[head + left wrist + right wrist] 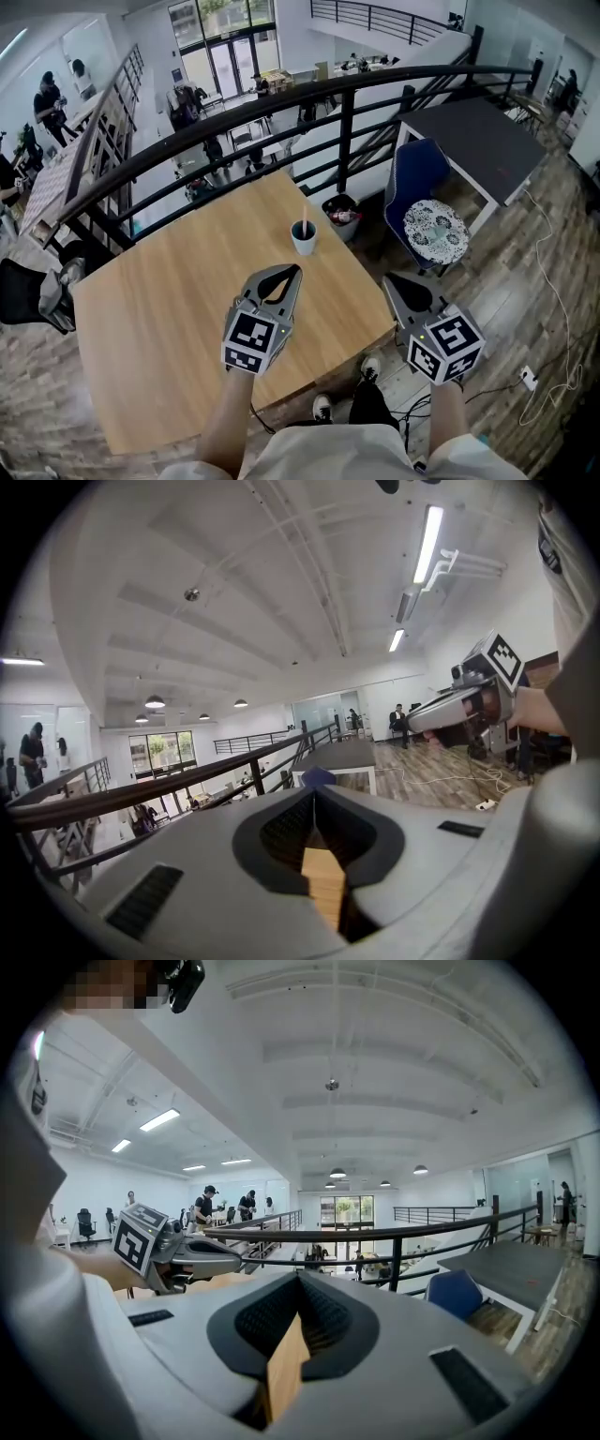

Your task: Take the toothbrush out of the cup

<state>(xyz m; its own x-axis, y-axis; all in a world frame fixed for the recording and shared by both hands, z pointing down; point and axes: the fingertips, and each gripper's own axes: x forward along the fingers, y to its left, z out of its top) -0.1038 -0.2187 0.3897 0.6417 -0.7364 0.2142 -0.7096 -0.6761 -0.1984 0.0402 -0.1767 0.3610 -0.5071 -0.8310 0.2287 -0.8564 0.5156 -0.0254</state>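
A white cup (304,240) stands near the far right corner of the wooden table (169,309), with a thin pinkish toothbrush (304,225) upright in it. My left gripper (292,270) hovers over the table just short of the cup, pointing at it, jaws shut and empty. My right gripper (389,278) is off the table's right edge, also shut and empty. In the left gripper view the jaws (314,794) meet at the tips, and the right gripper (469,700) shows at the right. The right gripper view shows its own shut jaws (298,1279) and the left gripper (178,1251). Neither gripper view shows the cup.
A black railing (281,108) curves just beyond the table's far edge. To the right are a blue chair (414,173), a round patterned stool (436,231), a bin (341,216) and a dark table (478,136). A white cable (553,281) lies on the wooden floor.
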